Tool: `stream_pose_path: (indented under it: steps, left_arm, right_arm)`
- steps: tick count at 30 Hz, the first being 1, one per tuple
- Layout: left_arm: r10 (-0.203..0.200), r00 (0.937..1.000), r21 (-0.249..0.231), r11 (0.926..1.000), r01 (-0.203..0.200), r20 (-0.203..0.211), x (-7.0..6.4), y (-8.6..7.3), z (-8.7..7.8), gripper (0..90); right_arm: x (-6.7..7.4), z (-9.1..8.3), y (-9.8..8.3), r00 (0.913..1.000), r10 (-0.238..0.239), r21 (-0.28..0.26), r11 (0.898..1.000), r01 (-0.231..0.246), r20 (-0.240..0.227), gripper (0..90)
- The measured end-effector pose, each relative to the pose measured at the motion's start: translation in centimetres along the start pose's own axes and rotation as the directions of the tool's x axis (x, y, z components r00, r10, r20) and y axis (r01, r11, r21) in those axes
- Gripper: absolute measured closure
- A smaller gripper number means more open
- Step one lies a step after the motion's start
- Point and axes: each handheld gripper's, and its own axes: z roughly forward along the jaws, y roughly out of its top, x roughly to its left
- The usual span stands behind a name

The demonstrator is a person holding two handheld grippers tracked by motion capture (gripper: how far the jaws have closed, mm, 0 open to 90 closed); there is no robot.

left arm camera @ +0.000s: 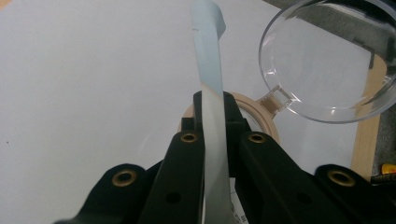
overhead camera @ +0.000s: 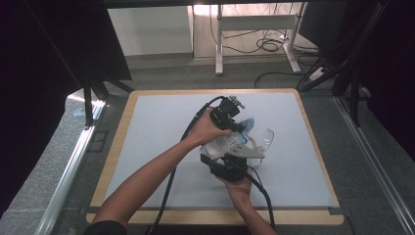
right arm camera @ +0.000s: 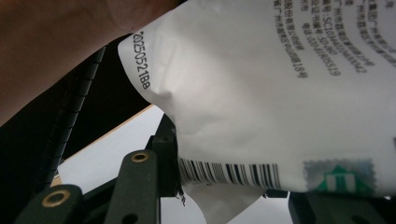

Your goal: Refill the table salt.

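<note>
Left gripper (left arm camera: 215,140) pinches the thin pale-blue top edge of 1 soft pouch (left arm camera: 211,74), its black jaws pressed tight on the smooth film. Right gripper (right arm camera: 224,186) is hard against the same pouch's crinkled white face, printed with a barcode and date code; how its jaws stand, I cannot tell. From the high view the pouch (overhead camera: 226,142) hangs between the 2 grippers, above the middle of the matte grey worktop (overhead camera: 161,127). Just beside it sits 1 clear round hinged lid (left arm camera: 327,65) on a tan ring (left arm camera: 261,114).
</note>
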Motion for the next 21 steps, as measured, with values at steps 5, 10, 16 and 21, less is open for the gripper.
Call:
stream_pose_path:
  steps: [5, 10, 16, 21]
  left_arm:
    - [0.001, 1.0, -0.001, 1.0, -0.001, -0.001, 0.0, 0.01, -0.04, 90.0]
    - [-0.001, 1.0, 0.001, 1.0, 0.001, 0.001, 0.04, 0.0, -0.03, 90.0]
    - [-0.002, 1.0, 0.0, 1.0, 0.002, 0.0, 0.04, -0.02, -0.07, 90.0]
    - [-0.003, 1.0, 0.004, 1.0, 0.003, 0.0, 0.1, -0.03, 0.02, 90.0]
  right_arm:
    - [0.04, -0.02, 0.06, 1.0, 0.0, -0.002, 1.0, 0.0, 0.001, 59.4]
    - [0.08, 0.02, 0.07, 1.0, 0.0, -0.005, 1.0, 0.0, 0.001, 59.4]
    - [0.11, 0.03, 0.08, 1.0, -0.003, -0.008, 1.0, 0.003, -0.001, 59.5]
    - [0.07, 0.05, 0.07, 1.0, -0.003, -0.007, 1.0, 0.003, -0.003, 59.6]
